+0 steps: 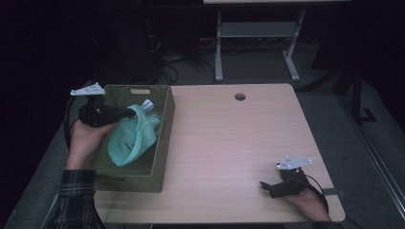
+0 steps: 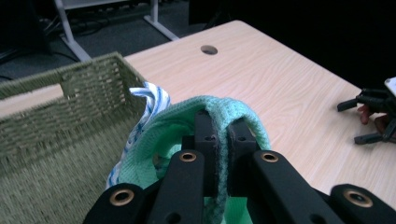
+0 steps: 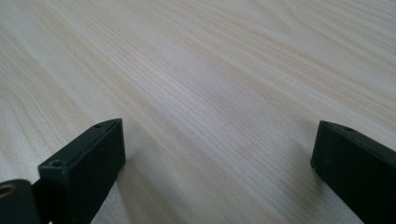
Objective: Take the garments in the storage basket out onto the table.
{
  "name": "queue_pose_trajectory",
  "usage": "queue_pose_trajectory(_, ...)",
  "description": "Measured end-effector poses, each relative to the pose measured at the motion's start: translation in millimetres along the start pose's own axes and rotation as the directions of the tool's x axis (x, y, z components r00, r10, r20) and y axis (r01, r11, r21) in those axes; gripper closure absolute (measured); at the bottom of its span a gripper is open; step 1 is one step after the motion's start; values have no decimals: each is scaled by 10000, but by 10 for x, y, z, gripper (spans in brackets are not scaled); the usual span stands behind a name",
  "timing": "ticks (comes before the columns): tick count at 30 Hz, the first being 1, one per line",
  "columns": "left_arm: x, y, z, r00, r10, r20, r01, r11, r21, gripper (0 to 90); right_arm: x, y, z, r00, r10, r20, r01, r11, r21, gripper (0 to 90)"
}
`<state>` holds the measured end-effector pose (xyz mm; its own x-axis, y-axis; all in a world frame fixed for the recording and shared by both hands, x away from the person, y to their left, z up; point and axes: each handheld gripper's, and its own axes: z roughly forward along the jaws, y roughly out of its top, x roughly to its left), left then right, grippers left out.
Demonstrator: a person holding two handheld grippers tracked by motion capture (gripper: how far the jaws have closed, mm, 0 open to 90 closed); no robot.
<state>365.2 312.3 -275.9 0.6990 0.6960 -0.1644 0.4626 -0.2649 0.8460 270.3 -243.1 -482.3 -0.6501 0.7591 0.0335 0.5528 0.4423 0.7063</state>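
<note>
Mint-green cloth (image 1: 129, 140) is pinched at its upper fold by the closed jaws of the left gripper (image 1: 130, 112), over the woven basket (image 1: 162, 138) at the table's (image 1: 239, 152) left side; its bulk hangs down toward the near end. A blue-striped cloth (image 2: 147, 100) lies just behind. The right gripper (image 1: 267, 187), spread wide and holding nothing, is rested at the near right, well apart.

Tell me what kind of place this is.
Likely a lab or workshop recording station: a bare wooden table with a cable hole, tangled cables on the floor behind, and a metal desk frame.
</note>
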Motion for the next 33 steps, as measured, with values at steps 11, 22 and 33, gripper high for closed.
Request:
queue_pose_trajectory(11, -86, 270, -140, 9996, 263, -71, -266, 9988, -403, 854, 3, 0, -2, 10000, 57, 2, -57, 10000, 26, 23)
queue_pose_trajectory(22, -266, 572, -216, 9965, 637, 549, -580, 9933, -999, 854, 3, 0, -2, 10000, 62, 13, -62, 10000, 27, 24)
queue_pose_trajectory(33, -493, 740, -63, 9861, 1122, 1229, -972, 9877, -1221, 854, 6, -1, -3, 10000, 99, -1, -99, 9999, 49, 24)
